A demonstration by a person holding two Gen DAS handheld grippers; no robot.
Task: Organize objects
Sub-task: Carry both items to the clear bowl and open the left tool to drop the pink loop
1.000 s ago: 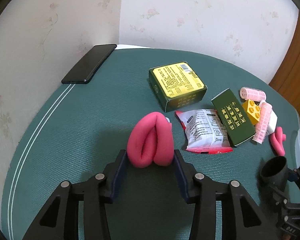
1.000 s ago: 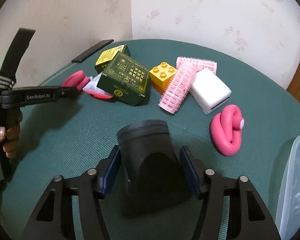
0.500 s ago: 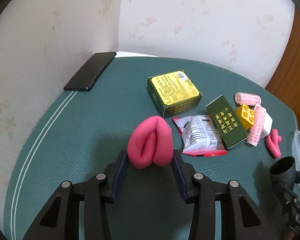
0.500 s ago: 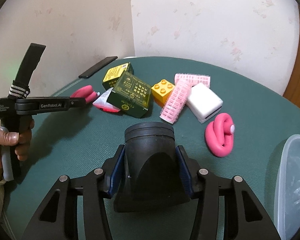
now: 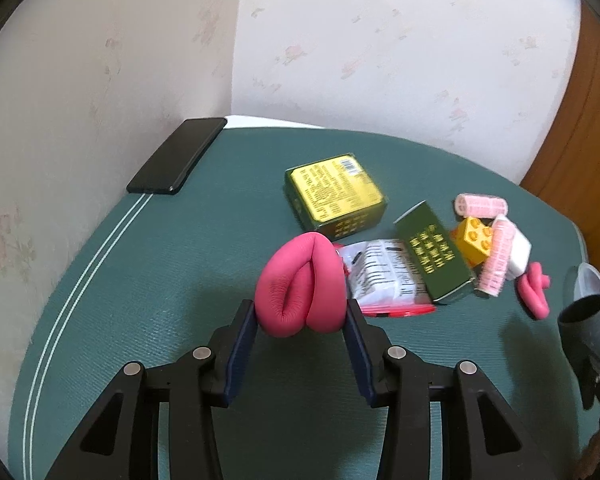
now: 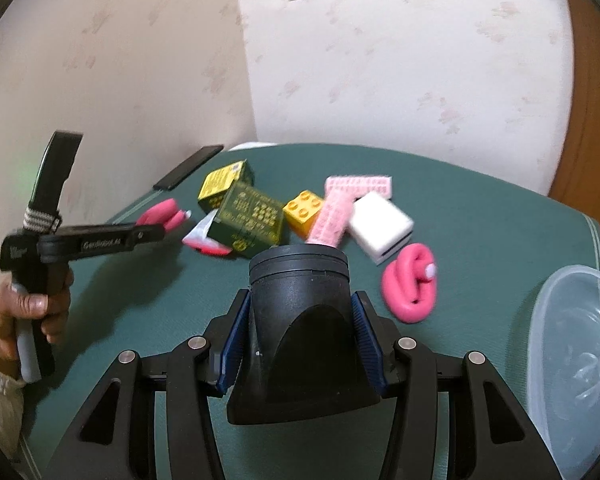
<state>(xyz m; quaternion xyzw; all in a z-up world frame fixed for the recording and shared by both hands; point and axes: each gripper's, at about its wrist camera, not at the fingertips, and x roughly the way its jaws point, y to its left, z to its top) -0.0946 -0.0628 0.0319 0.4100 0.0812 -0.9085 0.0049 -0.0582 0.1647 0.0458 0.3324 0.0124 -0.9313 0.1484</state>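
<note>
My left gripper [image 5: 300, 332] is shut on a folded pink foam roller [image 5: 302, 286] and holds it above the green table [image 5: 140, 280]. It also shows in the right wrist view [image 6: 162, 214]. My right gripper [image 6: 300, 336] is shut on a black plastic nozzle [image 6: 300, 320], lifted off the table; the nozzle also shows at the right edge of the left wrist view [image 5: 582, 326]. A second pink foam roller [image 6: 410, 284] lies on the table to the right of the nozzle.
A pile sits mid-table: a yellow-topped green box [image 5: 334, 194], a dark green box [image 5: 434, 252], a snack packet [image 5: 380, 274], a yellow brick [image 5: 474, 238], pink hair rollers [image 5: 496, 260] and a white block [image 6: 380, 222]. A black phone [image 5: 178, 156] lies far left. A clear container [image 6: 572, 360] stands right.
Both grippers have risen and pulled back with their loads; the pink roller and the black nozzle have lifted off the table. The pile has not moved.
</note>
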